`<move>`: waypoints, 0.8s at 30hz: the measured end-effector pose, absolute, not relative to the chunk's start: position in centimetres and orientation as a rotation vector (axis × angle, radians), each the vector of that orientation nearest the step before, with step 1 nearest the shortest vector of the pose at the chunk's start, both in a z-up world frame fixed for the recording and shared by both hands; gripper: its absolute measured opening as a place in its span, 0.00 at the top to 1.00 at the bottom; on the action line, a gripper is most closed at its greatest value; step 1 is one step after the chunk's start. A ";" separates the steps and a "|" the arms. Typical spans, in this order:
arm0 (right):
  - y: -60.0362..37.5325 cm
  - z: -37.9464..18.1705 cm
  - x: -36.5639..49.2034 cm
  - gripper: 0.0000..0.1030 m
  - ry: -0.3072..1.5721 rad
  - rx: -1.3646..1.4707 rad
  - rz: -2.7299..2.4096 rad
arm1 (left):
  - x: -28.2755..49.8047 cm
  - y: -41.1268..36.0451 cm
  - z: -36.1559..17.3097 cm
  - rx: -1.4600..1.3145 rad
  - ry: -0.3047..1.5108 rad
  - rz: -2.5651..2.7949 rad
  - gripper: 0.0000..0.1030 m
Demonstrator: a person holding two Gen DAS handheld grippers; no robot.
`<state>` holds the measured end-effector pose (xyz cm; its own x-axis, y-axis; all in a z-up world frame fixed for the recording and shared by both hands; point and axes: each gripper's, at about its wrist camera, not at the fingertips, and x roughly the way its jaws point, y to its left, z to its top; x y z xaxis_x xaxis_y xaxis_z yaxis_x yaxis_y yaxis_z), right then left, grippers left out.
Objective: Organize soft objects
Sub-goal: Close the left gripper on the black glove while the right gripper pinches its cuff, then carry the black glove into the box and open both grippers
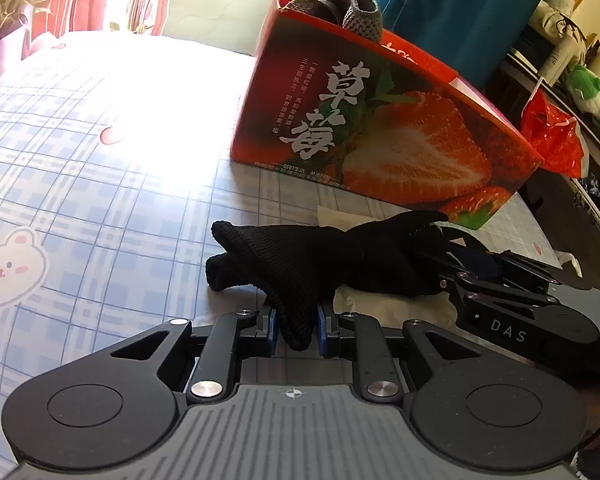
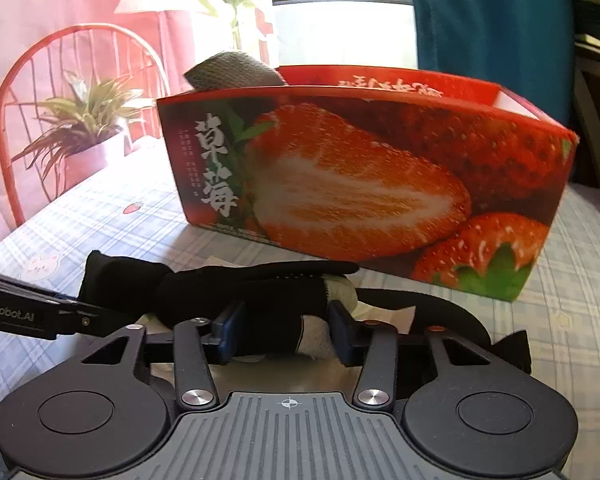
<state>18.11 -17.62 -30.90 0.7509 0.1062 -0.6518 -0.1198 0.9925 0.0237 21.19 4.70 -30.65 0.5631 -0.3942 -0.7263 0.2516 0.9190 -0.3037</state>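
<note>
A black knit glove [image 1: 308,260] lies on the checked tablecloth in front of a red strawberry box [image 1: 380,120]. My left gripper [image 1: 296,326] is shut on a fold of the glove's cuff end. My right gripper [image 2: 284,332] is shut on the other end of the black glove [image 2: 220,284], where a grey-white patch shows; it also shows in the left wrist view [image 1: 500,300] at the right. A grey knit item [image 1: 340,4] sticks out of the box top, also in the right wrist view [image 2: 232,72].
The box [image 2: 360,176] stands just behind the glove. White paper [image 1: 380,304] lies under the glove. A potted plant [image 2: 84,132] and red chair [image 2: 32,92] stand at the table's far left. A red bag [image 1: 552,132] and shelves are to the right.
</note>
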 end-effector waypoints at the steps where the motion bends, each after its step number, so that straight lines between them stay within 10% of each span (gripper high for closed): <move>1: -17.6 -30.9 18.1 0.63 0.713 -0.021 0.124 | 21.2 4.8 -30.7 -0.184 0.897 -0.381 0.80; 6: -17.2 -30.1 18.6 0.86 0.729 -0.038 0.156 | 21.7 4.4 -30.3 -0.162 0.920 -0.376 0.83; 24: -19.2 -19.5 18.1 0.87 0.461 0.020 0.127 | 23.0 2.0 -18.9 -0.111 0.619 -0.457 0.87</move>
